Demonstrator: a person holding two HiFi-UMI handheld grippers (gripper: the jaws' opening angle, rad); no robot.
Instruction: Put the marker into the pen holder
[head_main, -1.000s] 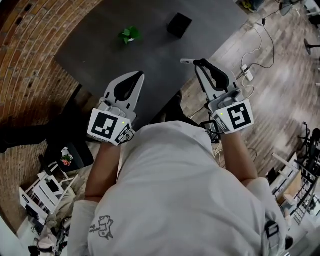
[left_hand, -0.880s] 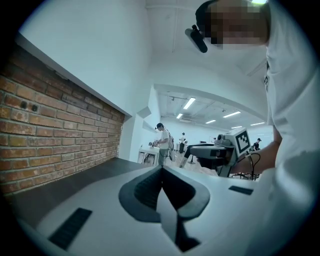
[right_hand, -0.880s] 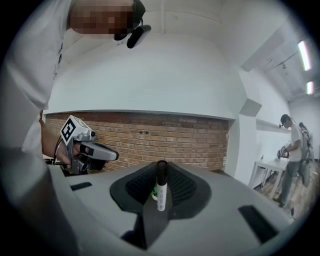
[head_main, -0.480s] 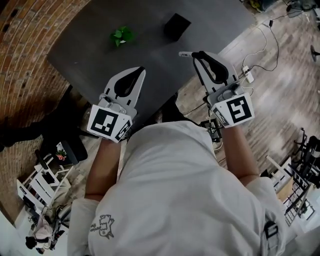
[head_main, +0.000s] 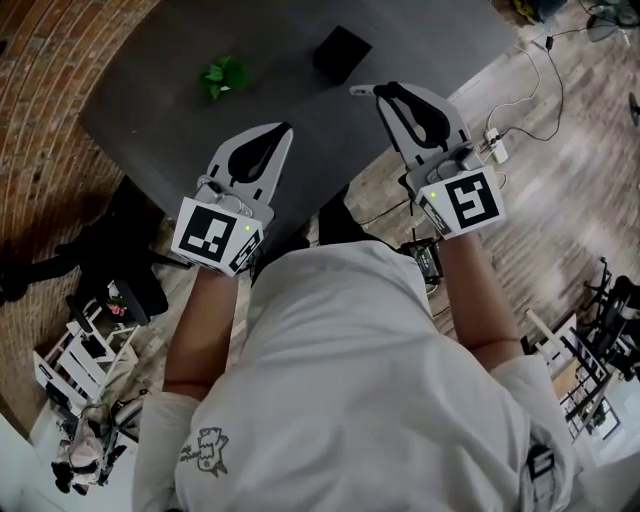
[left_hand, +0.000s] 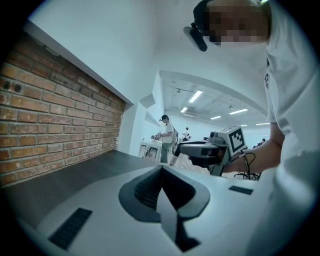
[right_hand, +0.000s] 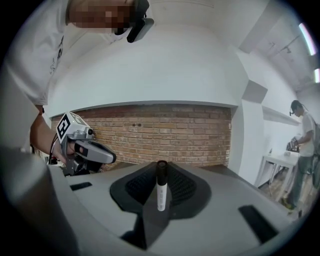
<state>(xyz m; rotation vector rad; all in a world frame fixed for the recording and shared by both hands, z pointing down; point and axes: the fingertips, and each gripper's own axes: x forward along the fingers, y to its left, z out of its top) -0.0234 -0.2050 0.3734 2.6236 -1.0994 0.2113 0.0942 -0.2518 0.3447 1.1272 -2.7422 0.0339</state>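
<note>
Looking down through the head view, I see both grippers held out over the near edge of the dark grey table (head_main: 170, 110), which fills the upper part of the frame.

Right gripper (head_main: 386, 90), upper centre-right: jaws closed narrow on the white marker with a black cap (head_main: 360, 91). In the head view only a short pale stub shows, sticking out leftward from the jaw tips. In the right gripper view the marker stands upright at the centre of the frame, pinched between the two jaws near their tips. Its black cap is uppermost and pokes just above the jaw line, with the white barrel below it along the seam.

Left gripper (head_main: 287, 128), centre-left: jaws pressed together, nothing between them. The left gripper view shows them meeting in a single seam at mid-frame.

Black square pen holder (head_main: 340, 52): on the table at top centre, up and left of the marker and apart from it, with bare table top between.

Crumpled green object (head_main: 222, 76): on the table at upper left, left of the pen holder and apart from it.

Red brick wall (right_hand: 150, 135): runs across the middle of the right gripper view behind the marker. The left gripper shows at that view's left edge.

The person's white shirt (head_main: 360, 380) fills the lower half of the head view.
</note>
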